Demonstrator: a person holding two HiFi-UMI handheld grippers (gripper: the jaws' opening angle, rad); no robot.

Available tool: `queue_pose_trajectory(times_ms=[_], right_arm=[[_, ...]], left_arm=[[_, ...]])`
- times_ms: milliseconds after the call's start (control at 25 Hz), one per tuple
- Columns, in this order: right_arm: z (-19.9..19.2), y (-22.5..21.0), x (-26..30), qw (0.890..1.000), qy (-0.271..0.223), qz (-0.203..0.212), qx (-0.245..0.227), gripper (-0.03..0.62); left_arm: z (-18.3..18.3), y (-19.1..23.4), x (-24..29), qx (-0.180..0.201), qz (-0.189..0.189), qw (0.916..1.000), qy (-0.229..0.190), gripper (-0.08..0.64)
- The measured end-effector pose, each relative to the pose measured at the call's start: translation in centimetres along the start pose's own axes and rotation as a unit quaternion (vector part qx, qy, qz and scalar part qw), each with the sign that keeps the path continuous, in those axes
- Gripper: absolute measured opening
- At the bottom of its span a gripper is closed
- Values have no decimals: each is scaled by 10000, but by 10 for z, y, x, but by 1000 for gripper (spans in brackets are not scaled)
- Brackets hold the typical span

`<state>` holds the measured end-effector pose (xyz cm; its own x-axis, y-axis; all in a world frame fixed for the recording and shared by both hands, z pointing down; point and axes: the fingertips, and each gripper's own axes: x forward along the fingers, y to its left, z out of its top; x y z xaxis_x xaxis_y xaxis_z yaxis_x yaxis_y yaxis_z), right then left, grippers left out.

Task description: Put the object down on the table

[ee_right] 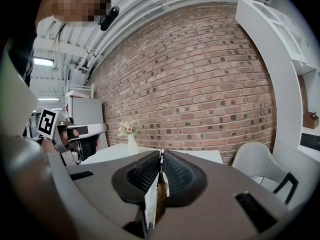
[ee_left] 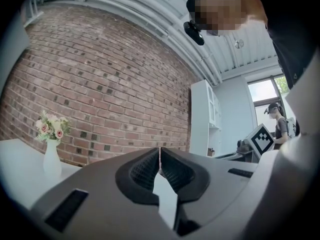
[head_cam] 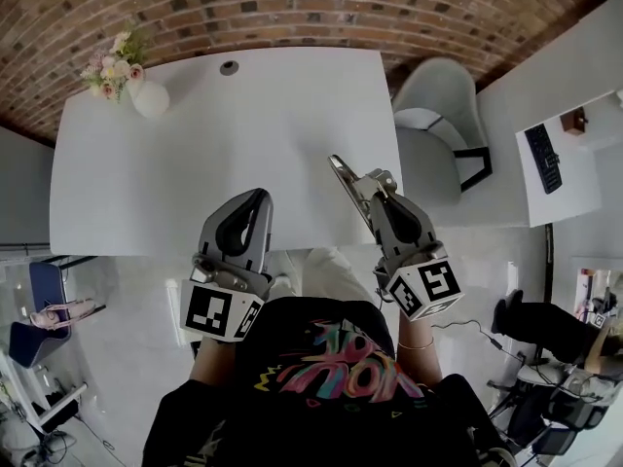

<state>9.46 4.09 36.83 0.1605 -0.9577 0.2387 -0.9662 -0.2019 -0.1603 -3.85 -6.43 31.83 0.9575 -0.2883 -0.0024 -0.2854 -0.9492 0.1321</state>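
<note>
A thin, flat metallic object with a brownish part sticks out up and to the left from my right gripper, which is shut on it above the near right edge of the white table. In the right gripper view its narrow edge shows pinched between the black ribbed pads. My left gripper hovers over the table's near edge, left of the right one. Its pads meet with nothing between them in the left gripper view.
A white vase of flowers stands at the table's far left corner, with a cable hole near the far edge. A grey chair is at the table's right side. Further right, a second desk carries a keyboard. A brick wall lies beyond.
</note>
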Motion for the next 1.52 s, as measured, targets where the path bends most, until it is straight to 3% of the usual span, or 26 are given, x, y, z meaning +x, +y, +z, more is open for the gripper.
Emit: queue_pose_trajectory(times_ms=[320,760,1520], right_arm=[[20,-63,47,9974,218,676,-144,48],[44,-97,84,9882,234,1494,-227,46],[47,-83,105,9857,336,1631,-247,46]], left_arm=[[12,-3,80,83,507,9986,-96,29],[13,1,132,196,1176,9928,-126,29],[14,25,126,234,1279,9915,-44,31]])
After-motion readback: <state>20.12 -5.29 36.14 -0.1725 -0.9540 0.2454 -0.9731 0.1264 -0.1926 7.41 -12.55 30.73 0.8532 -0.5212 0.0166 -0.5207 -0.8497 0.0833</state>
